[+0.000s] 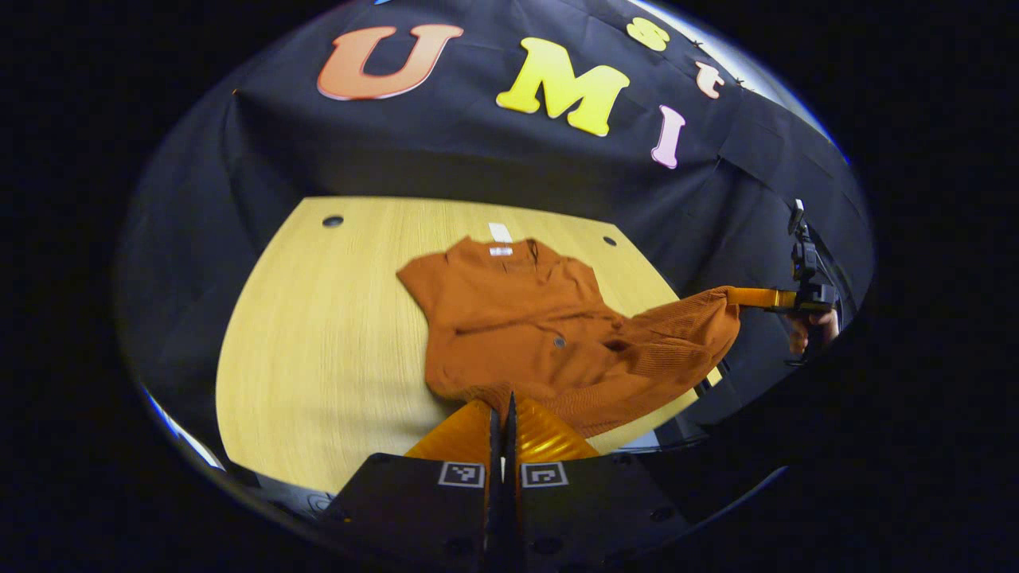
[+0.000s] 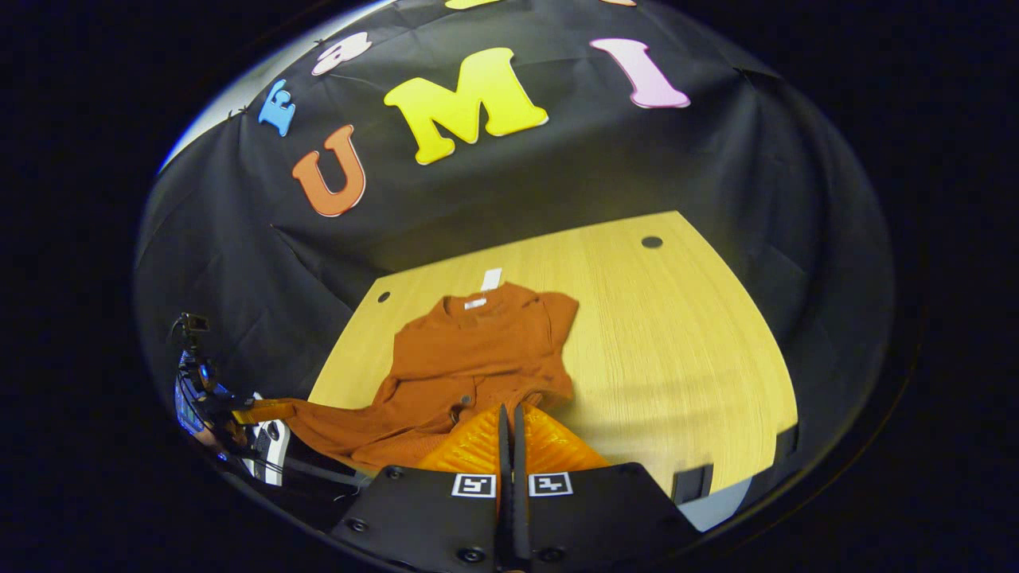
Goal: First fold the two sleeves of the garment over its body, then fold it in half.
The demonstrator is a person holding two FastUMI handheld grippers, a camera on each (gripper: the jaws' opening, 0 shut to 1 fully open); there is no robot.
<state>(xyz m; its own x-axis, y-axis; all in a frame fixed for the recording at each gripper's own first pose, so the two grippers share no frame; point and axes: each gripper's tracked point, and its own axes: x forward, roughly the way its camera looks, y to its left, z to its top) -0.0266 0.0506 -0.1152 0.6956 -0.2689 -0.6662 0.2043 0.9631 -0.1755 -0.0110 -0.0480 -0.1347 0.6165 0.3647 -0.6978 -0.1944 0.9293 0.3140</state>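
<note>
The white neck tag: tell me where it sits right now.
In the left gripper view, the white neck tag lies on the wooden table just beyond the collar of the orange garment, toward the far edge.

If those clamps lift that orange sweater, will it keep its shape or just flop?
Probably floppy: the sweater sags in folds between the table and the right gripper holding its edge. Likely light, since a small pinch at the left gripper seems enough to hold it. The ribbed knit looks grippy rather than slippery.
</note>
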